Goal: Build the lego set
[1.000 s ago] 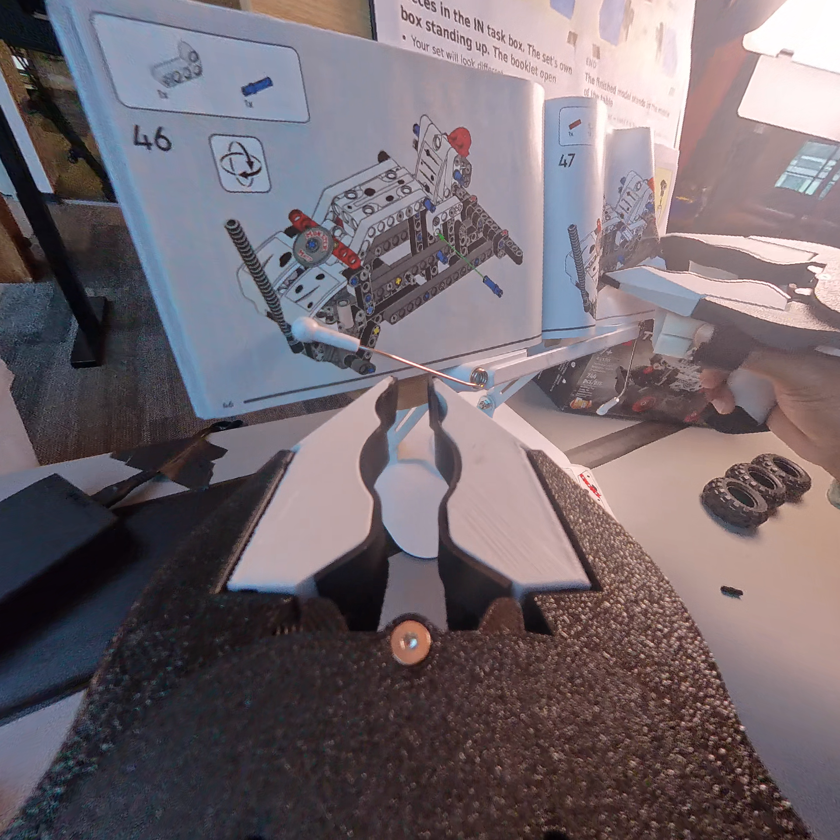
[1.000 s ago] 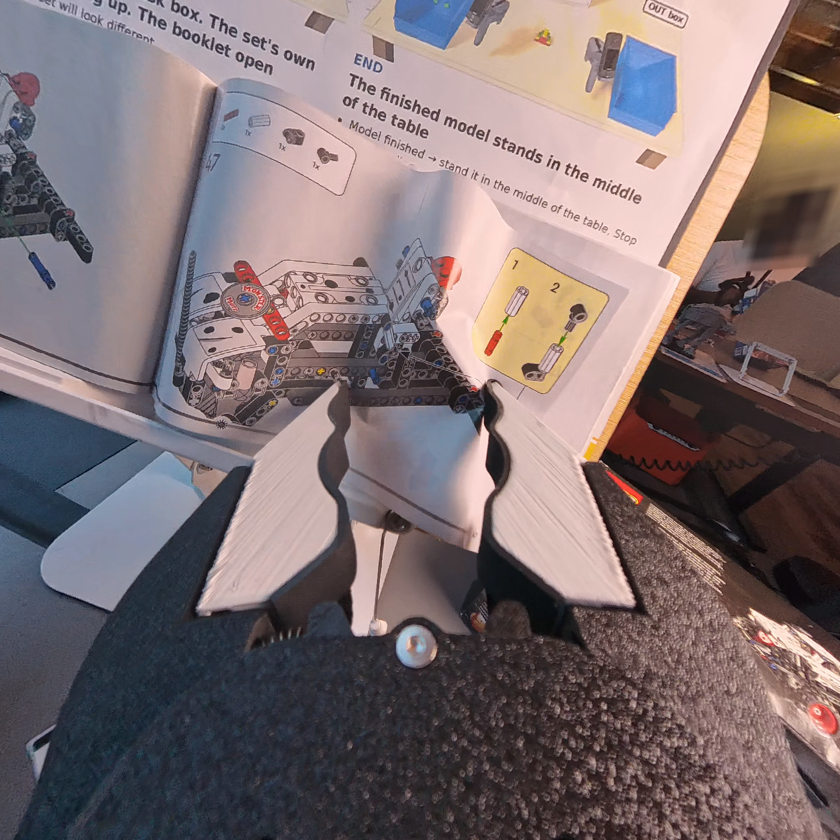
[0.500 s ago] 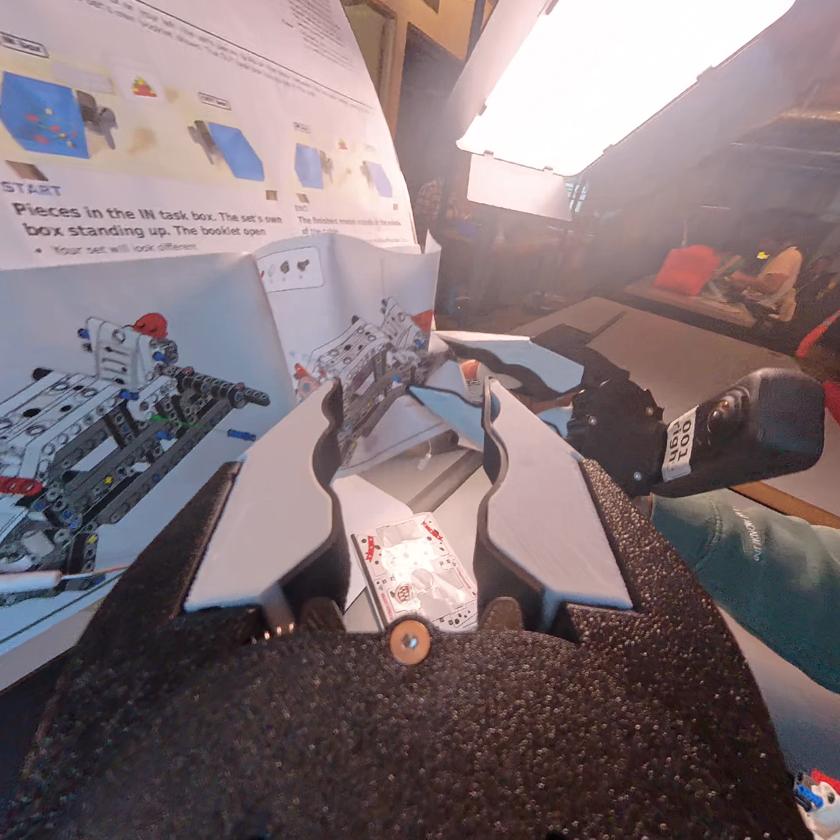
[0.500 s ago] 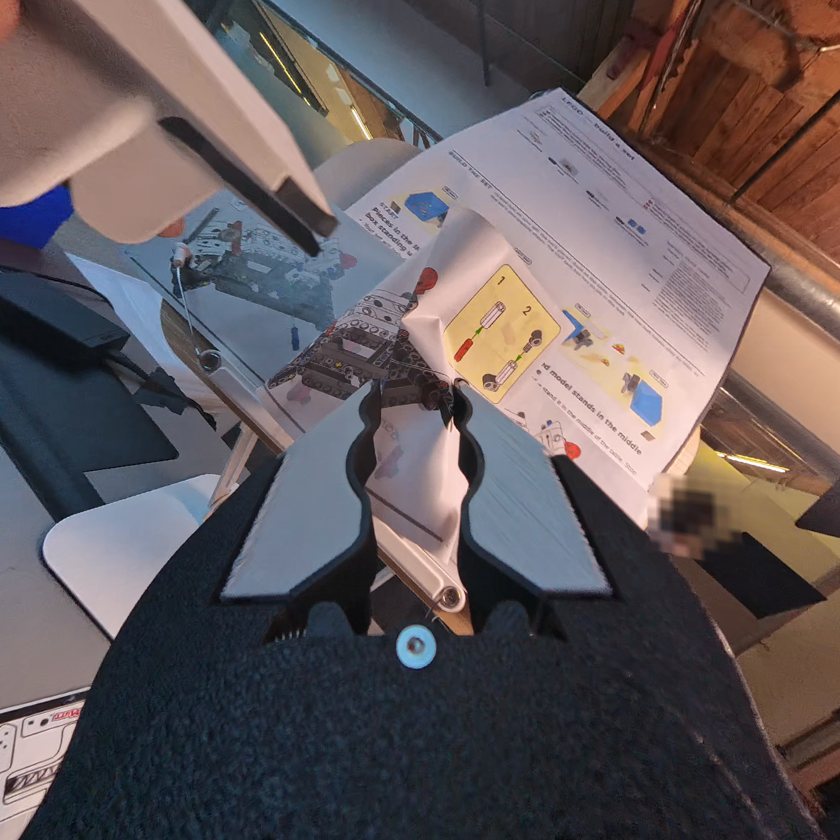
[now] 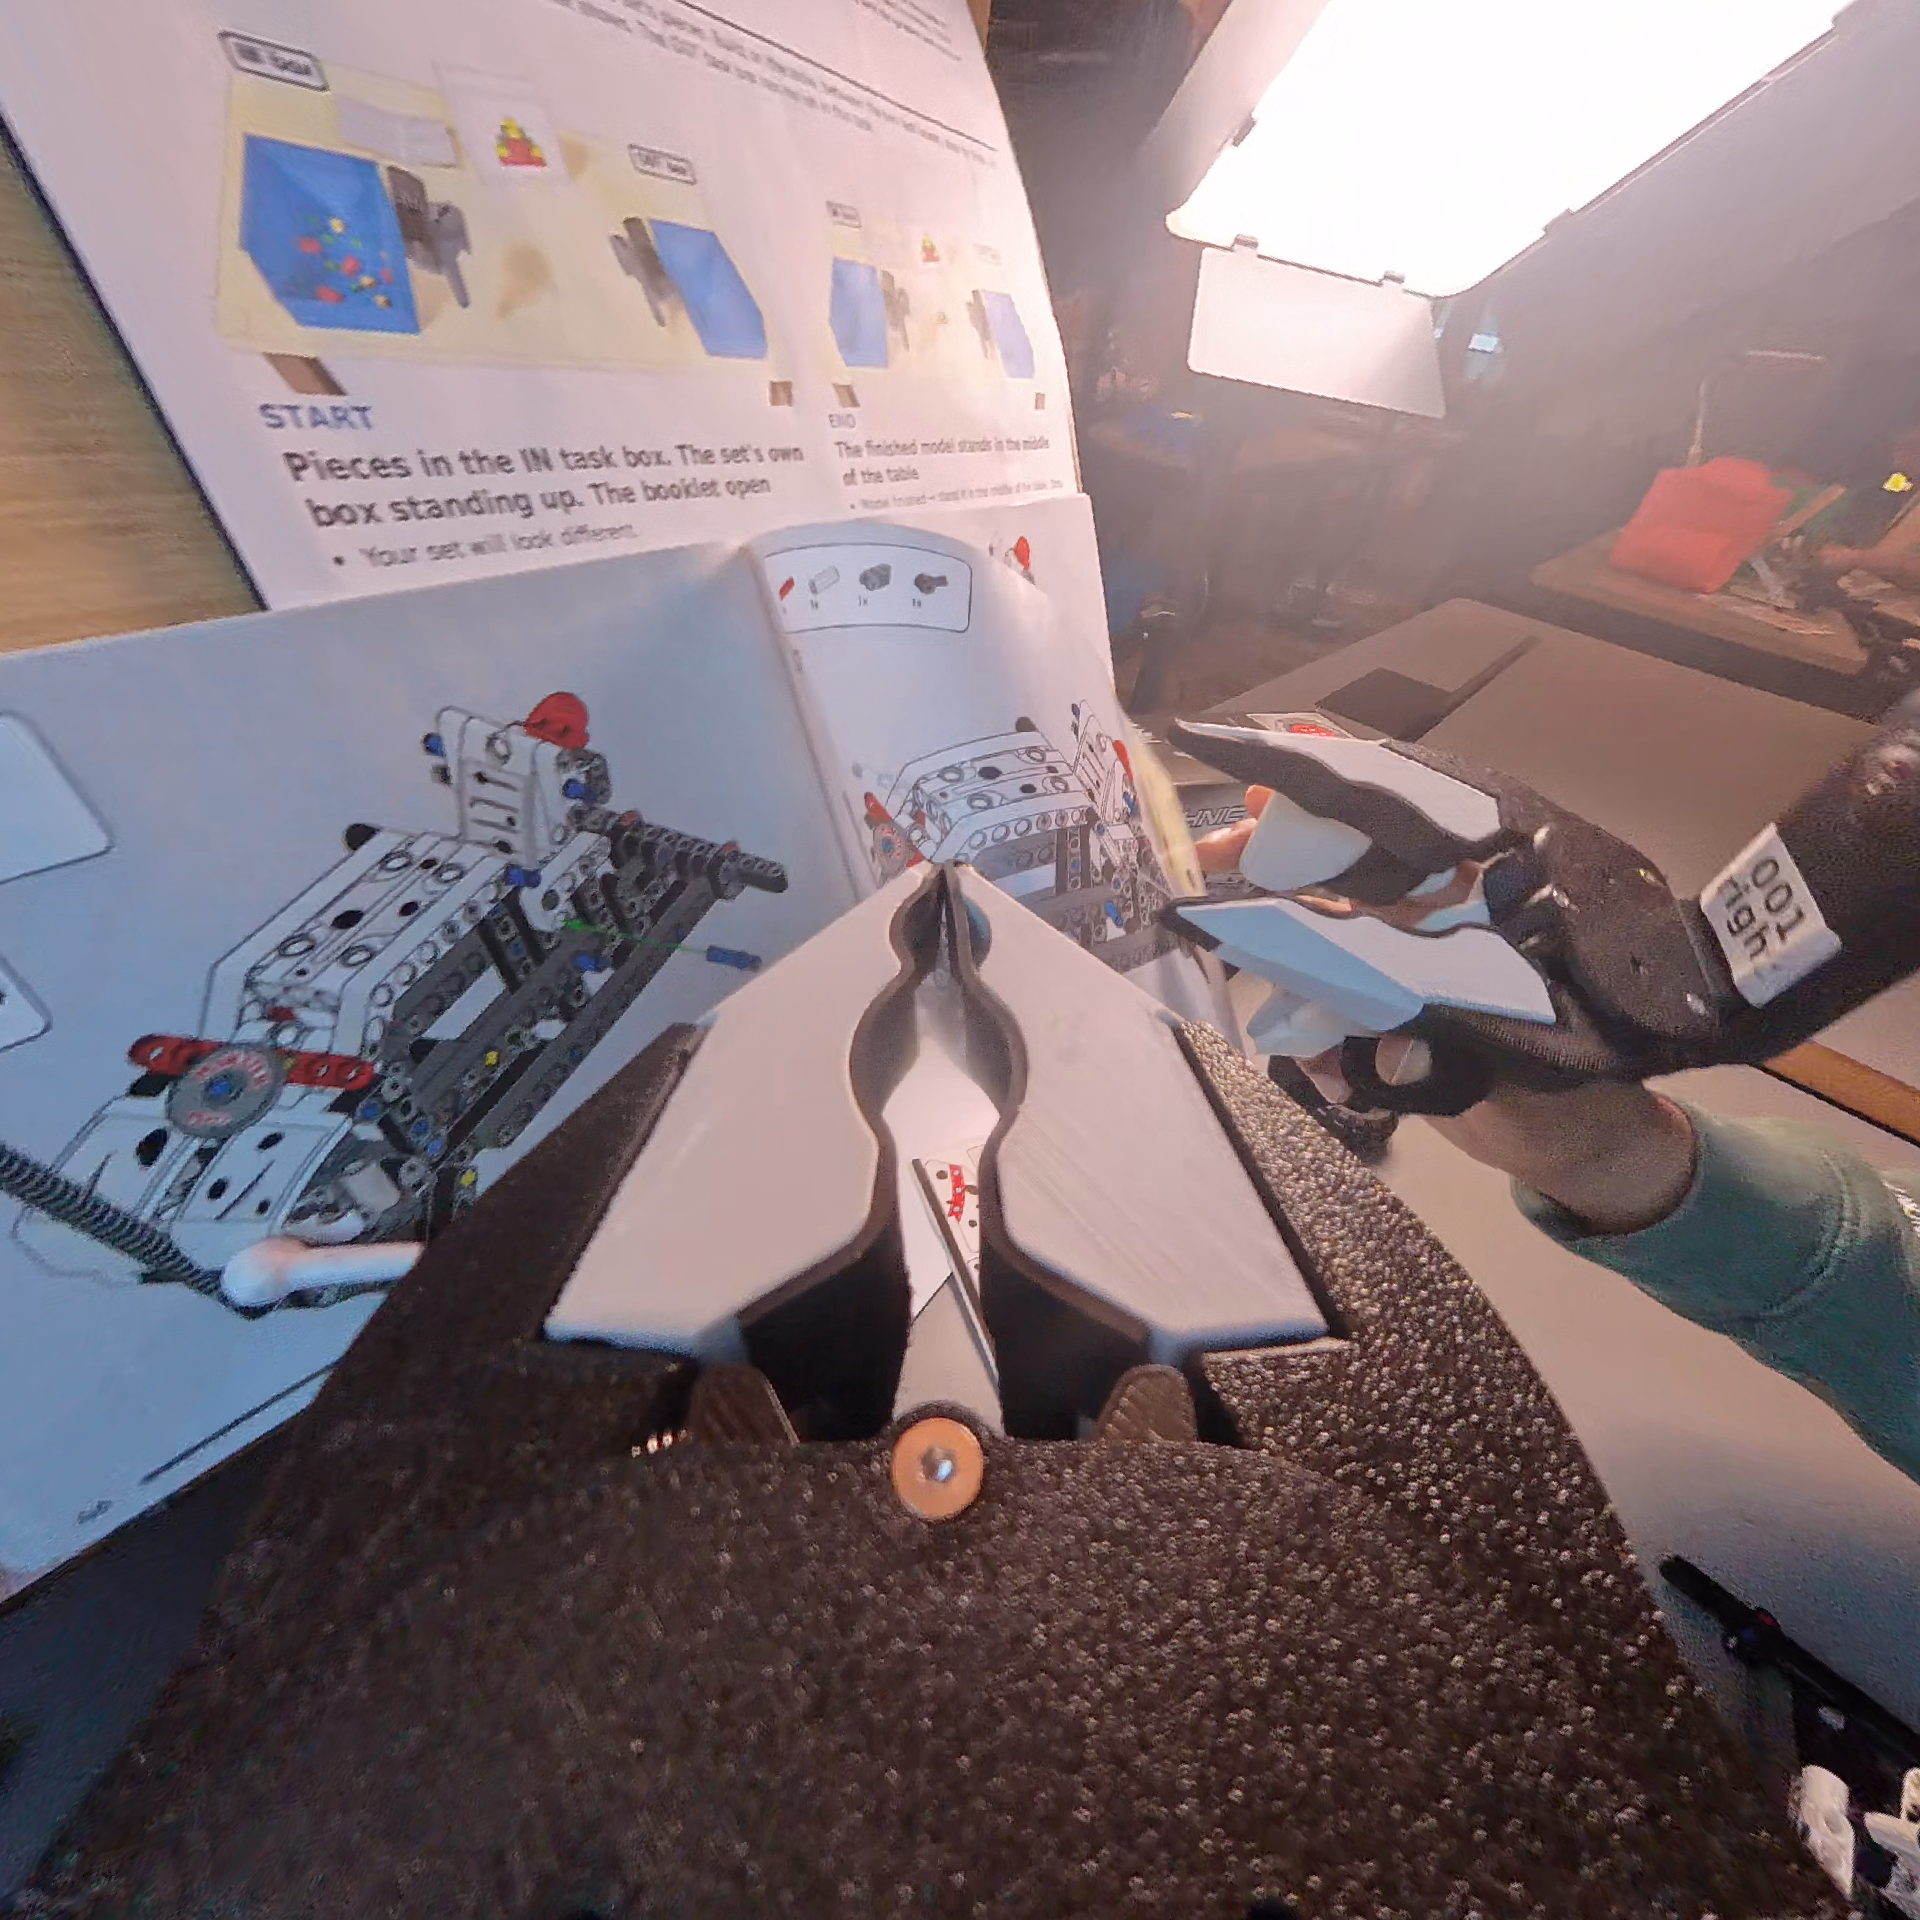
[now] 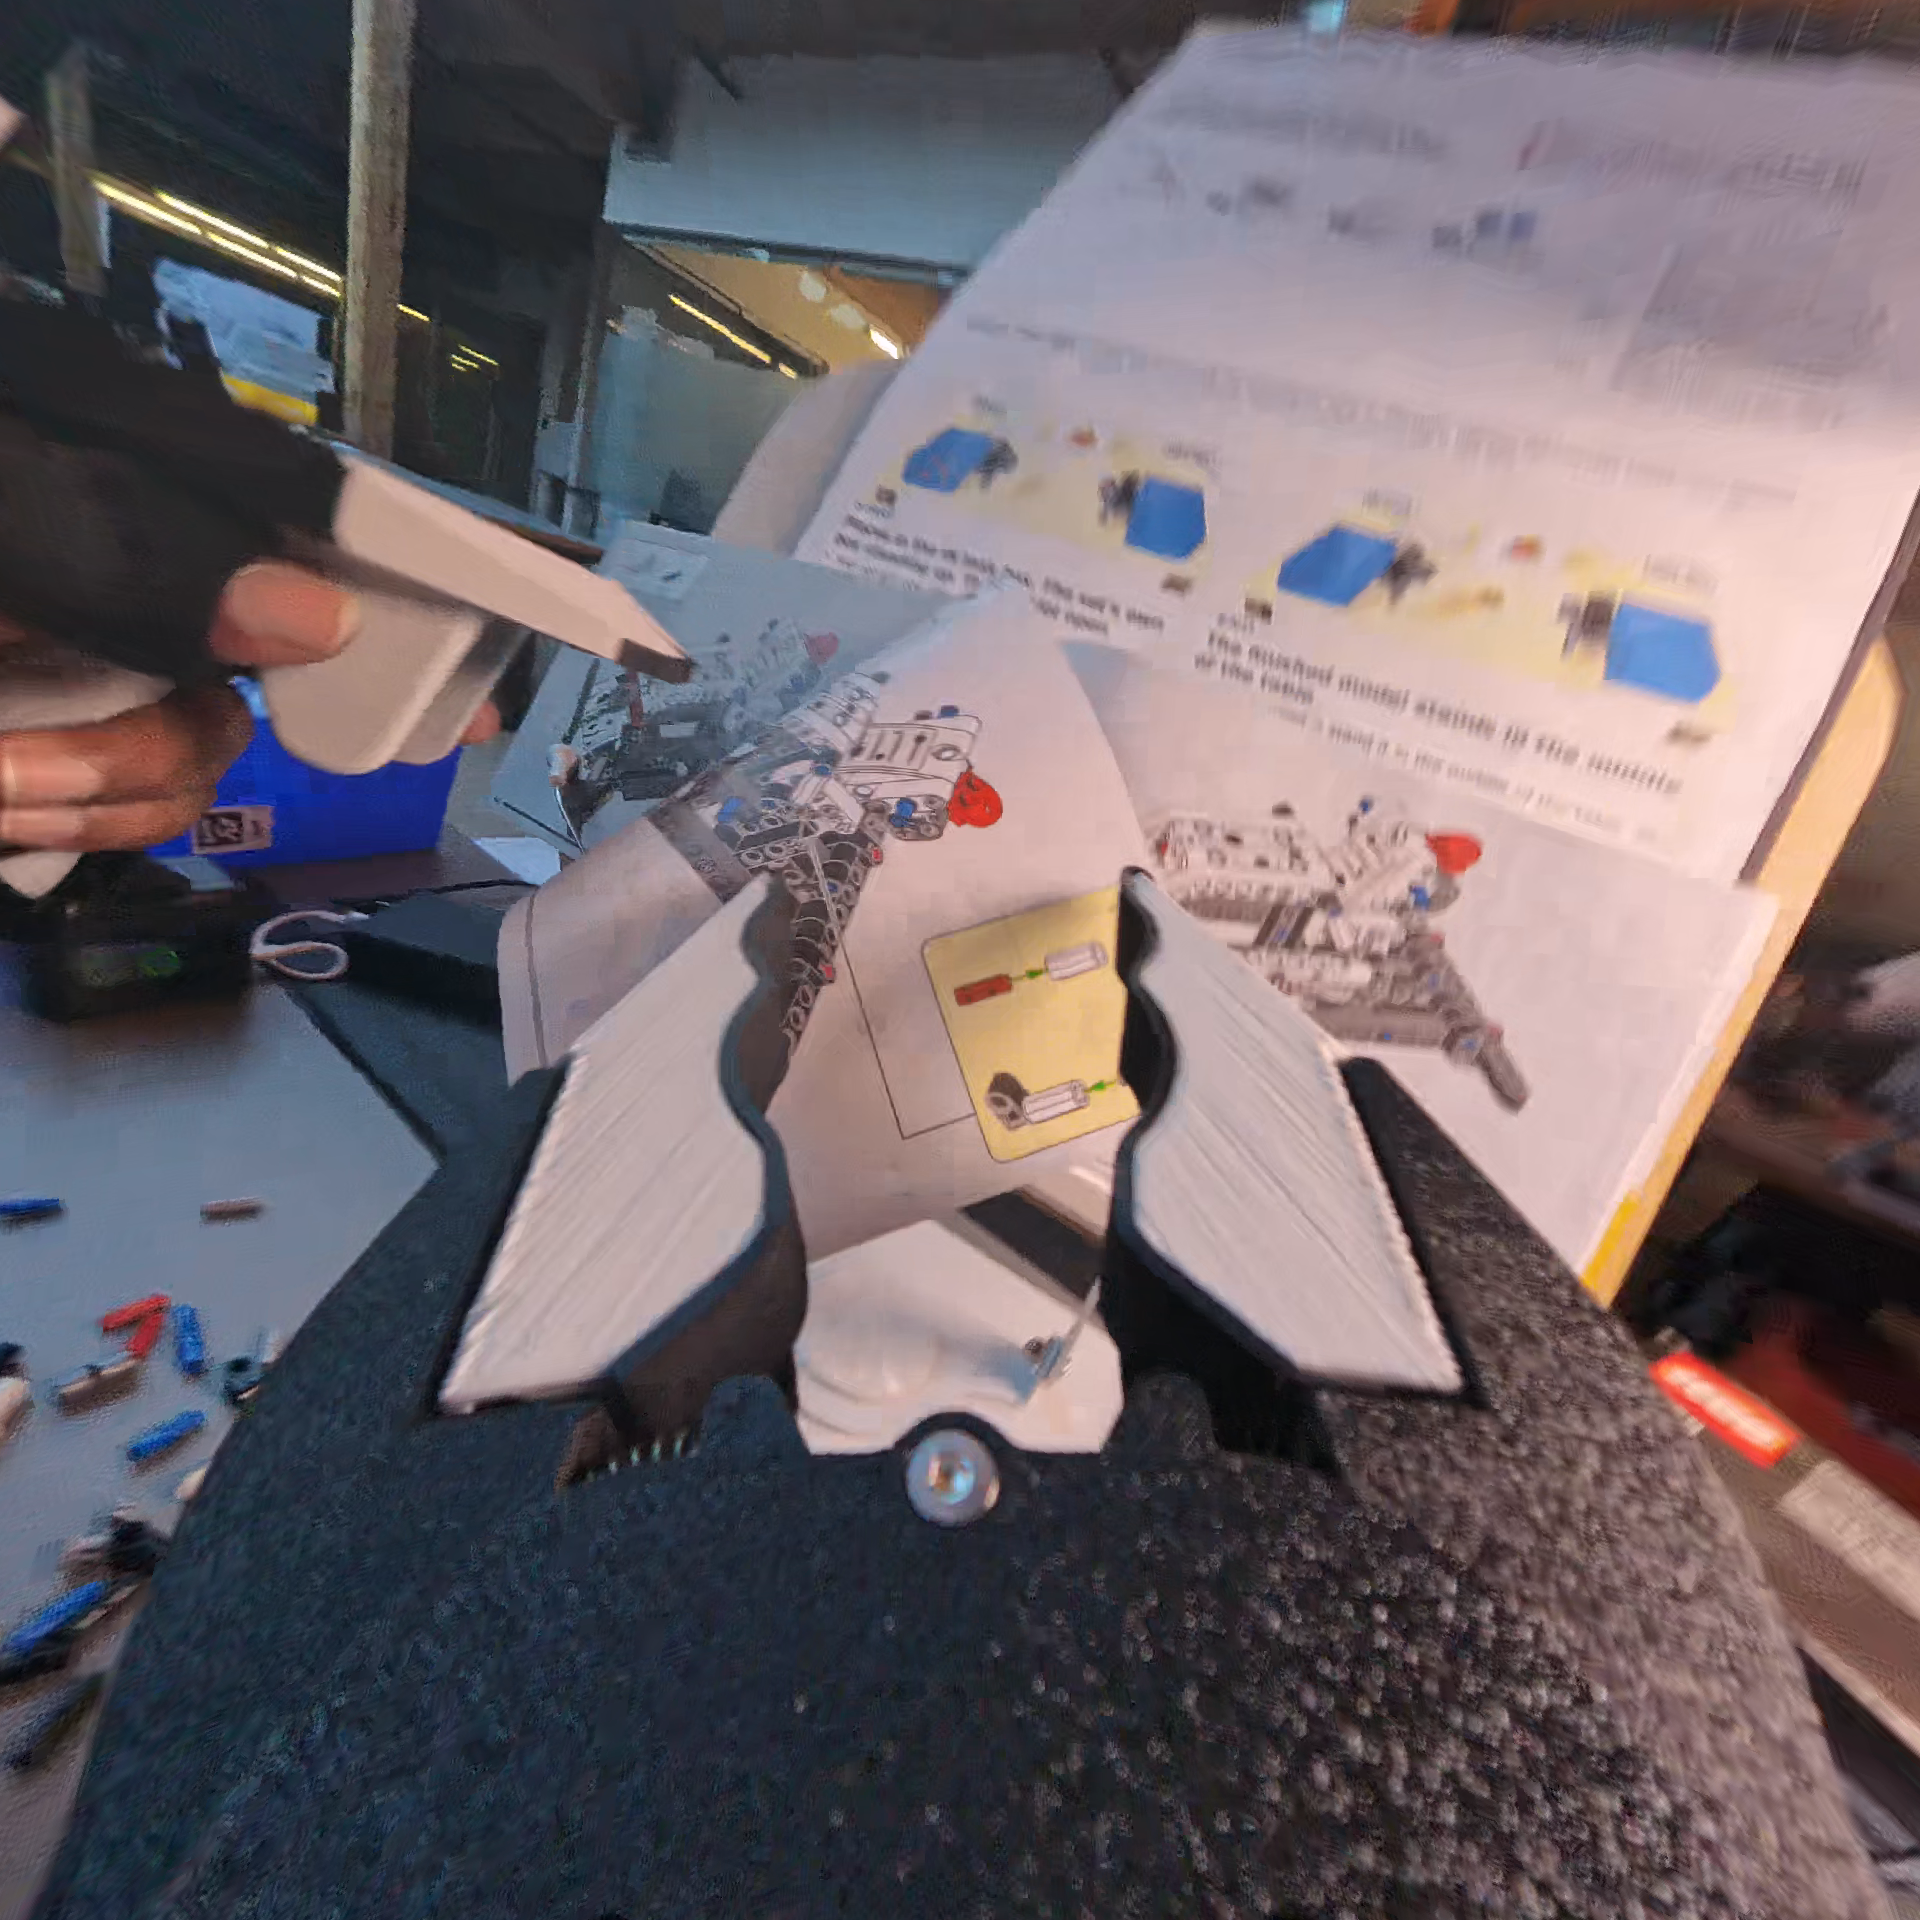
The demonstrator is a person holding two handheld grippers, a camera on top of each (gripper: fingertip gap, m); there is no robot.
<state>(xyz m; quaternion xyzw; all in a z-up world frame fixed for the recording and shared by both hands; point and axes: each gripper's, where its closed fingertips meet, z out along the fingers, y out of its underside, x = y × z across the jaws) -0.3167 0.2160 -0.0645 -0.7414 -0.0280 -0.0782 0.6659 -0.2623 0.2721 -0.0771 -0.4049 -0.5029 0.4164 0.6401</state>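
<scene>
My left tongs (image 5: 943,902) now pinched together on the booklet (image 5: 416,831) page edge, earlier apart, my right tongs (image 6: 940,914) now spread, earlier clamped, curled page (image 6: 977,790) just ahead between them, loose bricks (image 6: 145,1340) far left.

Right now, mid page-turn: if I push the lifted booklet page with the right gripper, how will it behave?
Probably floppy: the lifted page already bows in a curve, so it should bend, not swing flat. Likely very light; a gentle nudge from the open right gripper should do. Thin paper may crease if shoved.
</scene>
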